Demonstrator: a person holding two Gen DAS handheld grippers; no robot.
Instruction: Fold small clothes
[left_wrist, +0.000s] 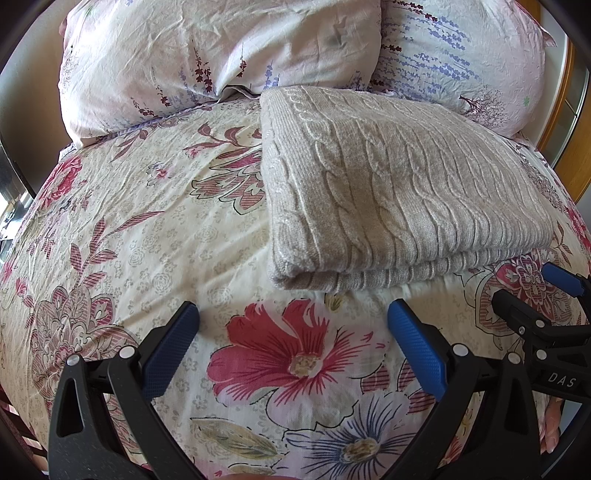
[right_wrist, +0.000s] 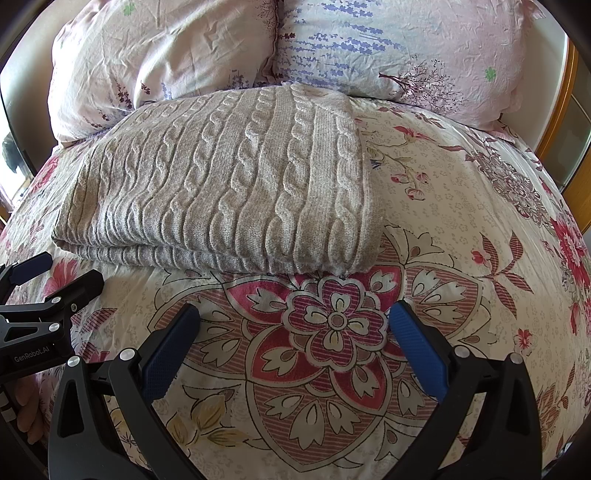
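On the bed (left_wrist: 147, 229), sweater (left_wrist: 399, 184) looks folded; left gripper (left_wrist: 293, 321) and right gripper (right_wrist: 293, 321) jaws wide, empty; next probably fold again or finish.

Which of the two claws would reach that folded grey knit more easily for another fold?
Probably the left gripper: the grey knit's rolled corner lies just ahead of its open fingers. The right gripper, also open, faces bare bedspread, further back.

White letters "DAS" stand on the black body of the right gripper (left_wrist: 561, 295), beside the folded grey sweater (left_wrist: 399, 192). "GenRobot.AI" stands in white on the black body of the left gripper (right_wrist: 48, 273), on that sweater's other side.
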